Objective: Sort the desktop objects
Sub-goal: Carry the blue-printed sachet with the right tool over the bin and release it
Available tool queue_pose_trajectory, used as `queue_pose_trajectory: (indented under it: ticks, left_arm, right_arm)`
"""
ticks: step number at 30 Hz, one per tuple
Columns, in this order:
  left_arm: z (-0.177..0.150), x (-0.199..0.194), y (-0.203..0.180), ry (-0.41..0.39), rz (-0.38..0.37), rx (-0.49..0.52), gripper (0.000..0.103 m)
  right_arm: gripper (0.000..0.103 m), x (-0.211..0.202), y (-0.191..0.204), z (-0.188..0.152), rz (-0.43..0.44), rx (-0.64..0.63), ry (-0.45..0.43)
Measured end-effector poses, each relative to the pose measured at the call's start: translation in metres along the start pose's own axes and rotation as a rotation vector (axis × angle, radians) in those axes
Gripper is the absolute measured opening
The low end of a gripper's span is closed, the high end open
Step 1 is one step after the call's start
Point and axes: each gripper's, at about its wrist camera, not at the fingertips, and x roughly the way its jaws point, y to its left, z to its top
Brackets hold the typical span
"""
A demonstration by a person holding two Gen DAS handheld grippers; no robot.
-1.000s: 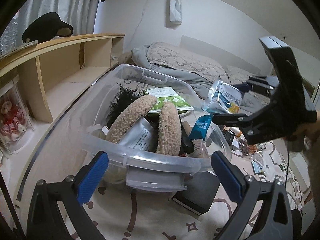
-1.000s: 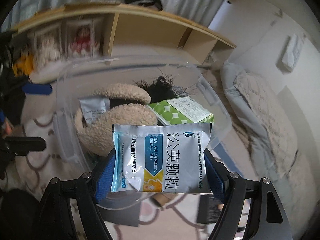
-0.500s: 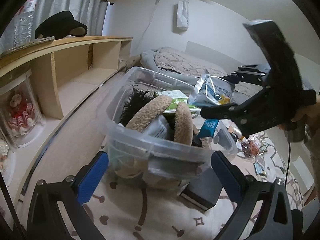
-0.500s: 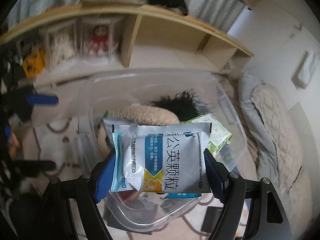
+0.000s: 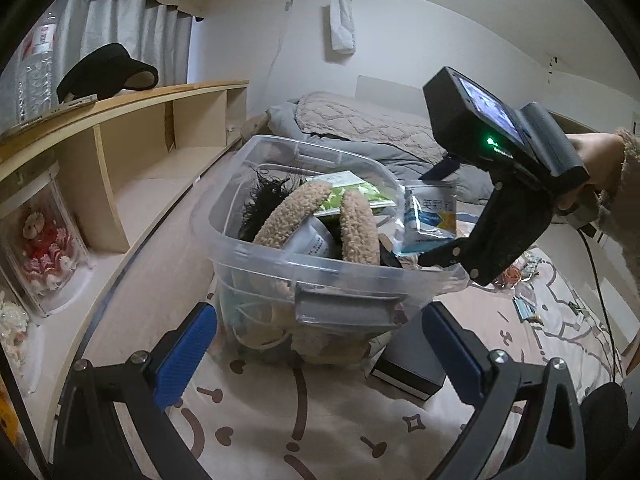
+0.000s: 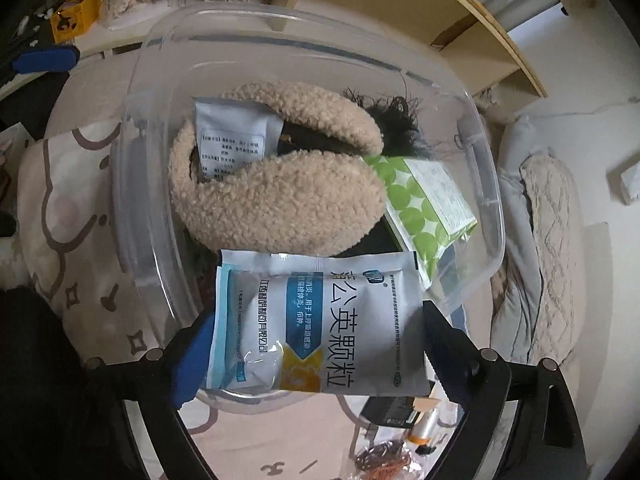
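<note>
shelf [image 5: 132, 152] along the left wall, black visor [image 5: 106, 74] on top, boxed doll [image 5: 42, 240] in the lowest bay. left hand-held gripper [image 5: 320, 356] low over the patterned cloth [image 5: 320, 432], fingers spread wide, nothing between them, aimed at the near wall of the bin [image 5: 320, 280]. clear bin holds a fleece headband [image 5: 356, 224], black feathery item [image 5: 262, 200], white pouch [image 5: 310, 240] and green dotted packet [image 5: 352, 192]. dark box [image 5: 412, 356] on the cloth just beside the bin's near right corner. right hand-held gripper [image 6: 316, 344] above the bin's right side, tilted down, pinching a white-and-blue sachet [image 6: 320, 320] across its width; the sachet hangs over the bin's inside, just past the rim, apart from the headband below it. bed [image 5: 380, 136] with grey quilt behind the bin. small clutter [image 5: 520, 276] on the cloth at far right.
</note>
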Motion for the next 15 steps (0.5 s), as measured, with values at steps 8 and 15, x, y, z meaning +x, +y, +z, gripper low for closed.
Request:
queue_pose_trajectory:
  ticks: [8,15]
  left_arm:
    - [0.002,-0.003,0.002,-0.001,-0.004,-0.009,0.103]
    - [0.007,-0.008,0.001,-0.006,-0.017,-0.040,0.103]
  right_arm:
    - [0.103,-0.028,-0.019,0.002,-0.050,0.097,-0.119]
    - [0.103,-0.039,-0.031,-0.009,-0.086,0.176,-0.159]
